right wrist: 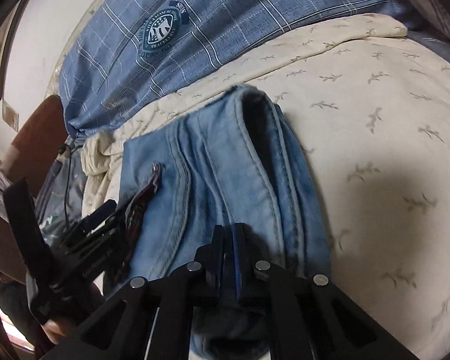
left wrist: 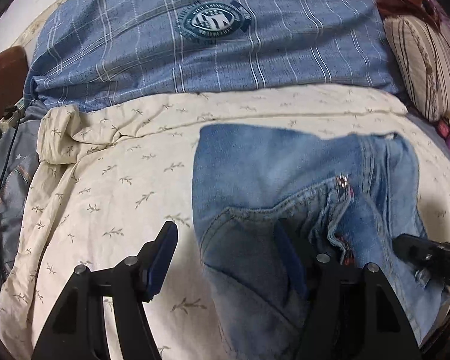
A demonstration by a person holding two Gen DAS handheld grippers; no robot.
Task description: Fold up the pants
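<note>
Light blue jeans (left wrist: 279,174) lie folded on a cream leaf-print sheet (left wrist: 105,186). In the left wrist view my left gripper (left wrist: 228,255) is open: one finger sits over the bare sheet, the other rests on the denim by the back pocket. The right gripper (left wrist: 429,255) shows at the right edge of that view, on the jeans' near right side. In the right wrist view the jeans (right wrist: 225,165) run away from me, and my right gripper (right wrist: 229,240) is shut on their near edge. The left gripper (right wrist: 102,219) shows at the left there.
A blue plaid pillow (left wrist: 210,39) with a round crest lies behind the jeans. A striped cushion (left wrist: 426,69) sits at the far right. A grey blanket and a black cable (left wrist: 6,162) lie at the left. The cream sheet (right wrist: 375,150) spreads right of the jeans.
</note>
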